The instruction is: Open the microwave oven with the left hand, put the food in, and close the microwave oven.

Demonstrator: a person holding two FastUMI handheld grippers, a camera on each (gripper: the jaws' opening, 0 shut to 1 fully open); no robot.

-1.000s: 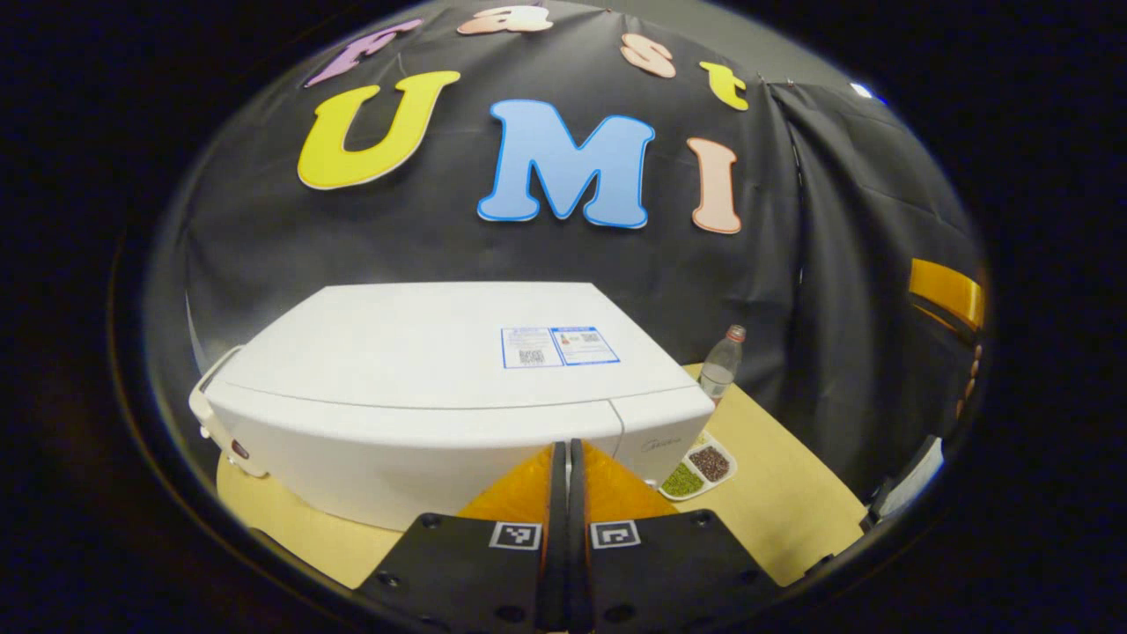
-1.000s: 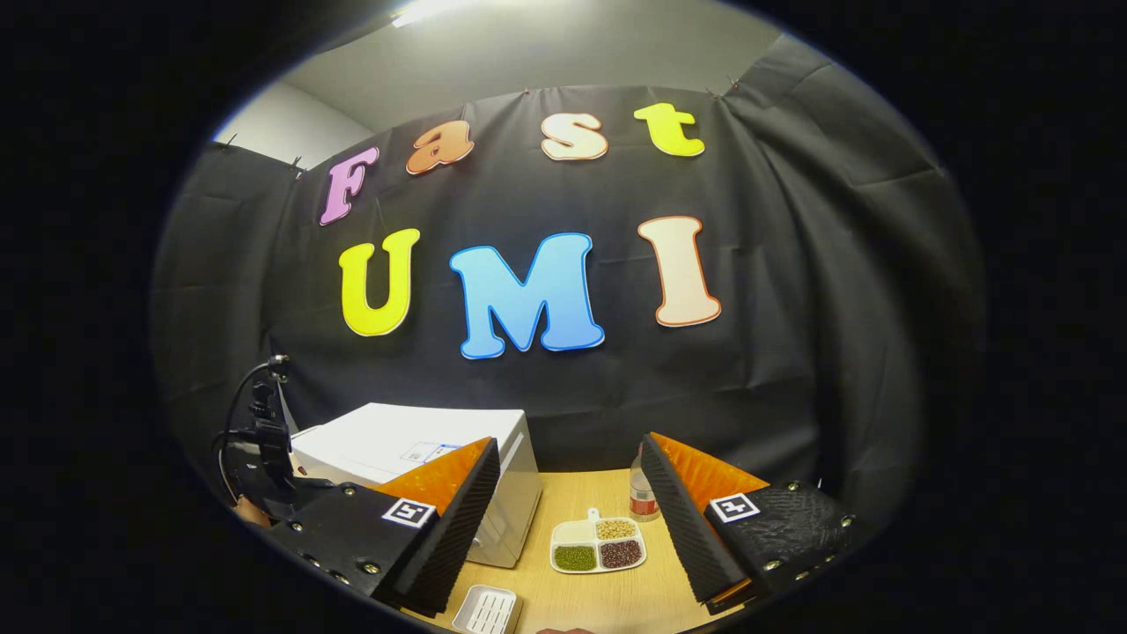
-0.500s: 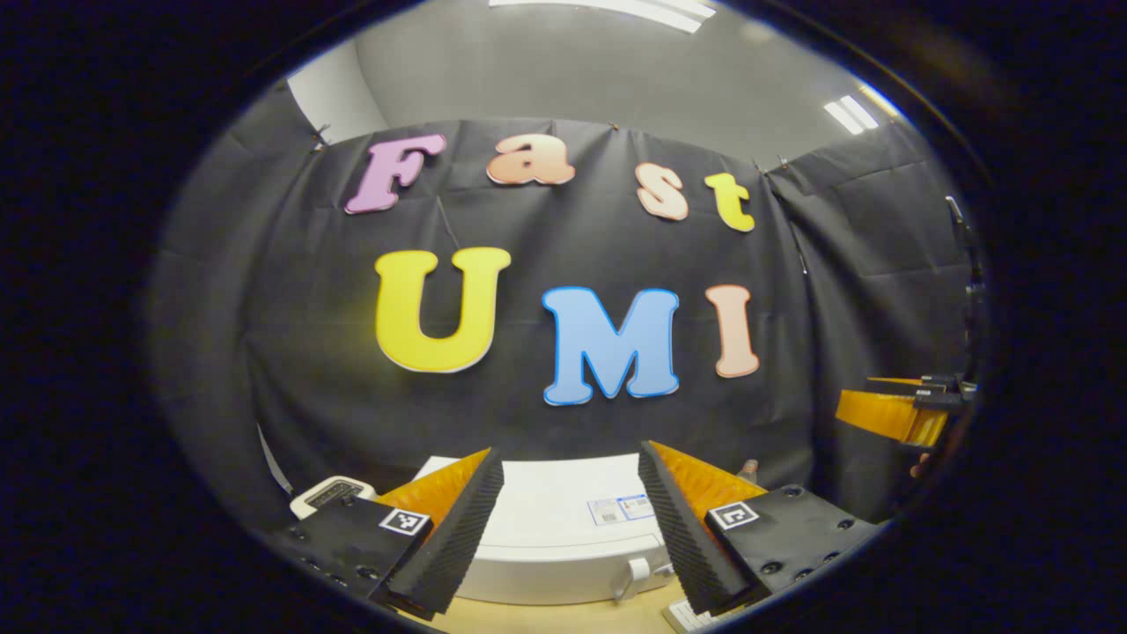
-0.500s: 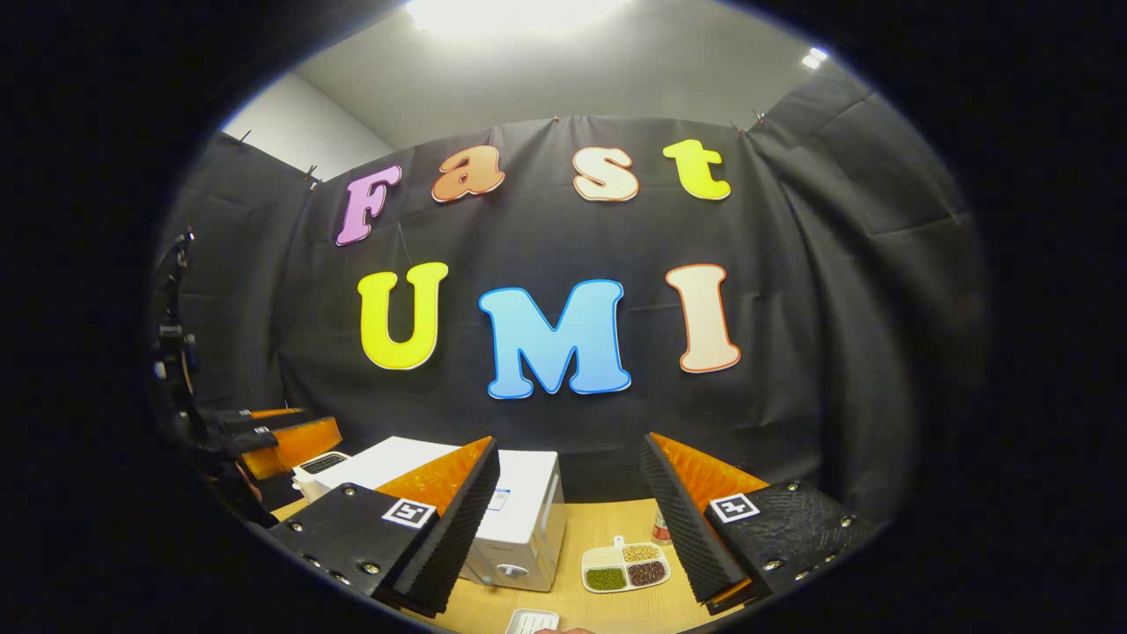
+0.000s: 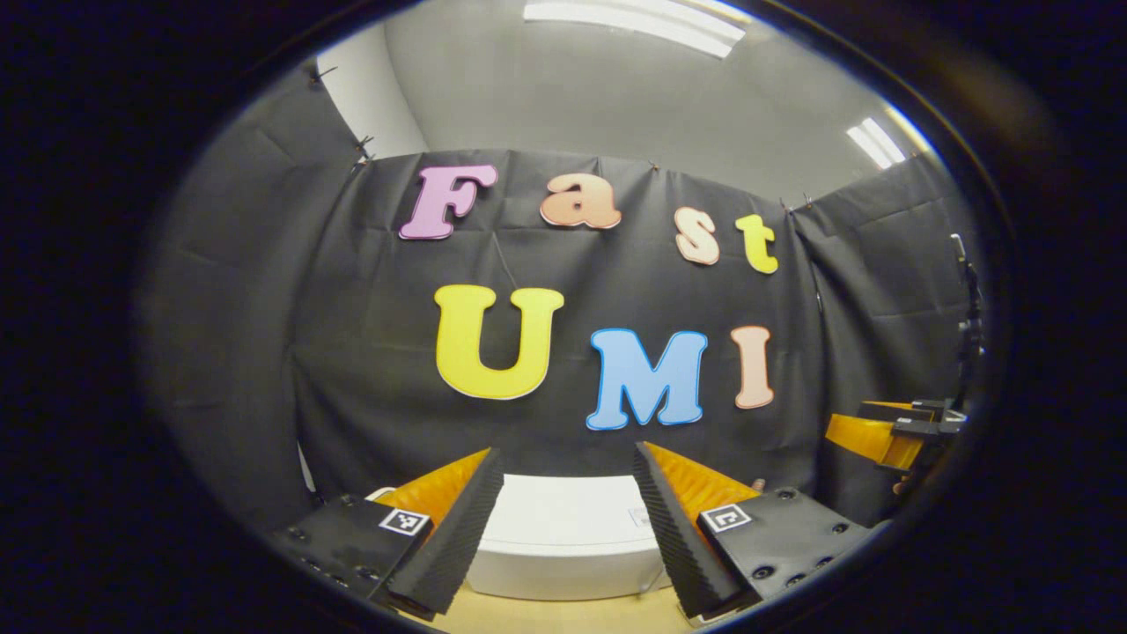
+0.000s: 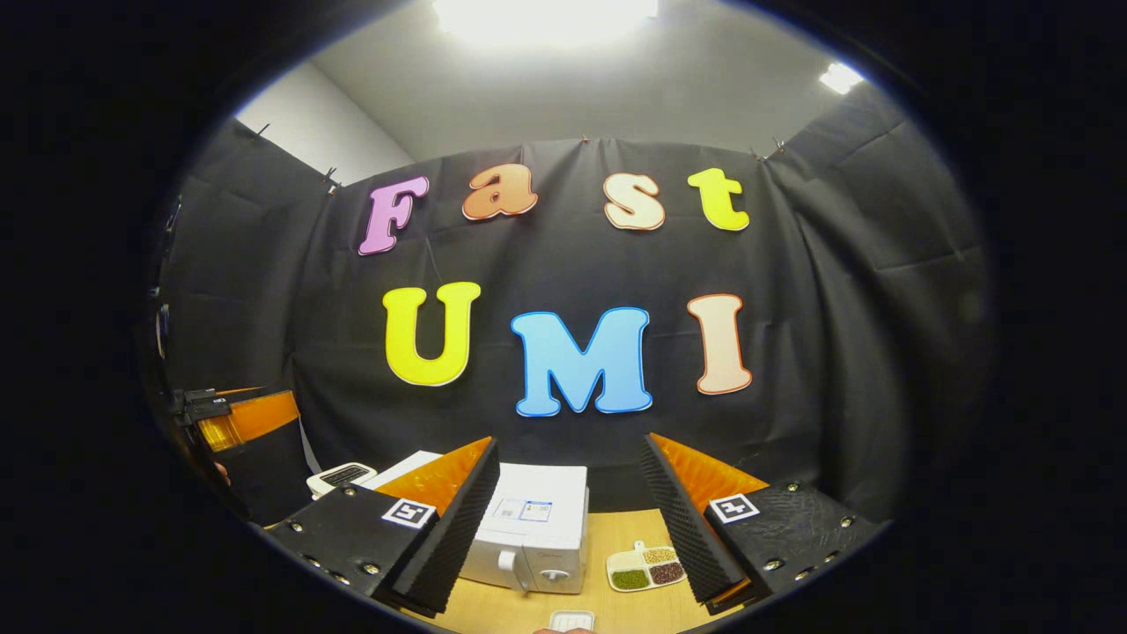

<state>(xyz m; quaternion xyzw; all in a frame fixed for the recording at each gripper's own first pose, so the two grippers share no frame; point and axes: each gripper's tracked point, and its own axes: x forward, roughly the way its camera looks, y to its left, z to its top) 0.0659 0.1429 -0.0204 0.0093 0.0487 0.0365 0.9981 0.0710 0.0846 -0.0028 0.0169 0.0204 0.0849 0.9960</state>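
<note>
Both hand-held grippers hang released, jaws spread and holding nothing. From the left hand-held gripper [image 5: 563, 528] the microwave [image 5: 563, 541] lies straight ahead and below on the tabletop [image 6: 616, 608], its door seemingly shut. From the right hand-held gripper [image 6: 568, 519] the microwave [image 6: 533, 537] is ahead, slightly left; the food tray [image 6: 645, 568] sits just right of the microwave. The left looks nearer the microwave.

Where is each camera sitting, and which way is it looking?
Left gripper view: rides the open left gripper, facing the white microwave oven and booth wall; the right gripper shows far right.
Right gripper view: rides the open right gripper, facing the microwave oven, a divided dish of beans and wooden table.
Shared: microwave oven, wall.
</note>
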